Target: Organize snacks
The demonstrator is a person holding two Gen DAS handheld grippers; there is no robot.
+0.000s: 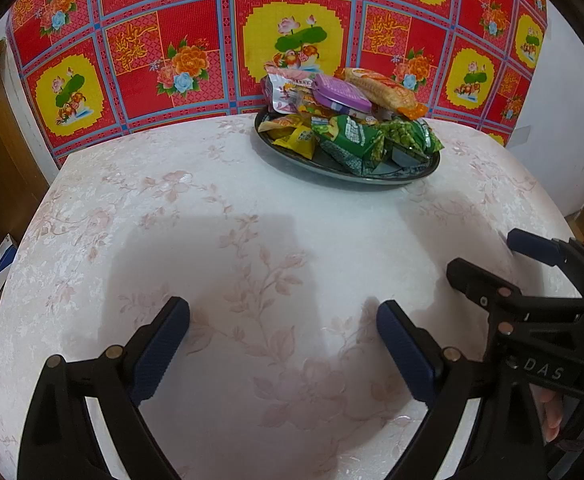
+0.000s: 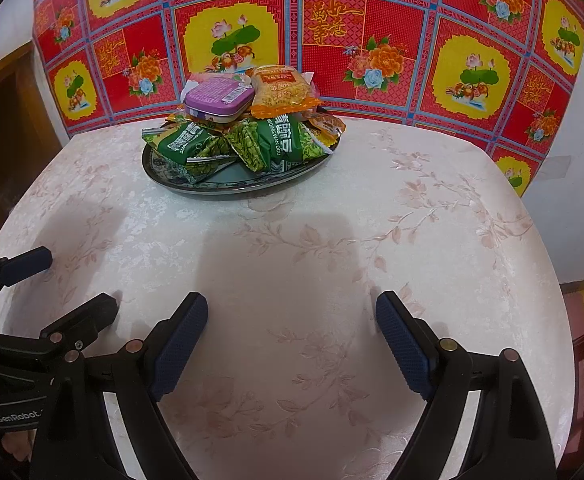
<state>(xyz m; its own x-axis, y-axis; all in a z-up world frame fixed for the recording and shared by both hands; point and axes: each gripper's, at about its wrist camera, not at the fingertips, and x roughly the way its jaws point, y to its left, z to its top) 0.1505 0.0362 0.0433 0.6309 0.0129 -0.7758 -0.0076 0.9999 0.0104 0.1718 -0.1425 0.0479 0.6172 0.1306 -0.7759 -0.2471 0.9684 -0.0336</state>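
Two grippers hover over a pale floral tabletop (image 1: 252,208), both with nothing between their fingers.

In the left wrist view, the left gripper (image 1: 283,344) has its jaws wide apart above the near edge of the tabletop. The right gripper (image 1: 488,264) shows at the right edge of the tabletop, its jaws also apart. A dark oval tray (image 1: 332,170) sits near the far edge, well apart from both grippers. On it lie piled snacks: green packets (image 1: 356,140) at the front, a yellow packet (image 1: 298,140) to their left, a purple tin (image 1: 342,92) on top, and an orange packet (image 1: 380,88) beside the tin. A red and yellow patterned cloth (image 1: 172,52) hangs behind the far edge.

In the right wrist view, the right gripper (image 2: 292,344) holds its jaws wide apart over bare tabletop (image 2: 372,220). The left gripper (image 2: 72,284) appears at the left edge, jaws open. The tray (image 2: 212,188) stands toward the far left corner, with the green packets (image 2: 276,142) in front, the purple tin (image 2: 218,98) and orange packet (image 2: 282,90) on top.
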